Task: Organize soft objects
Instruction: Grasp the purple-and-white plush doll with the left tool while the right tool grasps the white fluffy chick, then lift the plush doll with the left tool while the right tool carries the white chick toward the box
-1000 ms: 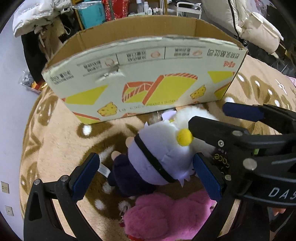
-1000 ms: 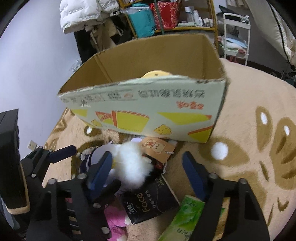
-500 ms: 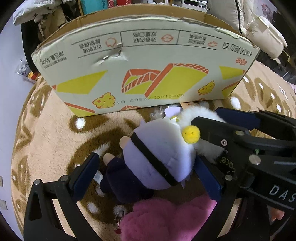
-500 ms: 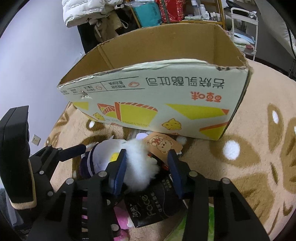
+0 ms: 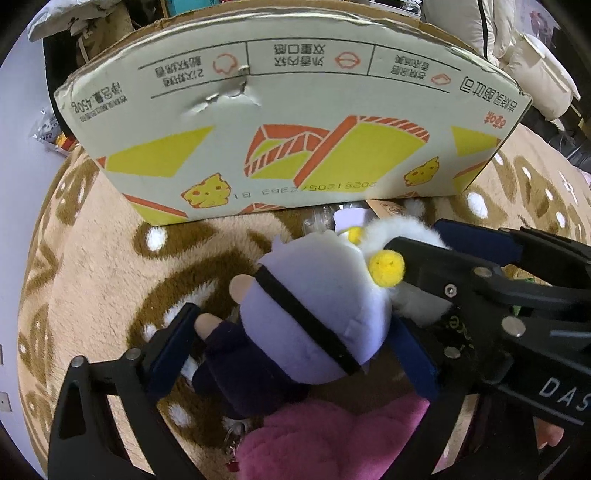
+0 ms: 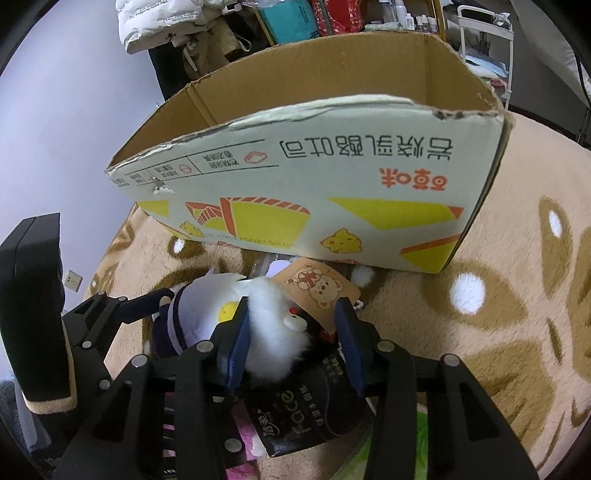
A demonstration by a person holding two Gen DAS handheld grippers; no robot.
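The white fluffy toy point(image 6: 275, 332) is clamped by the right gripper point(image 6: 291, 341) while the left gripper point(image 5: 295, 345) is being closed around the purple doll point(image 5: 314, 314); lifting into the cardboard box point(image 6: 332, 177) is judged next.

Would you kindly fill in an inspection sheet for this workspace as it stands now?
Surface: plush brown-patterned rug.
Job's things: lavender doll, white fluffy toy, pink plush; open cardboard box behind them.
Clutter: black tissue pack, green pack.
Grippers: left tool closing around the lavender doll; right tool clamped on the white fluffy toy.
Cables: nothing seen.
Surroundings: shelves, white jacket.
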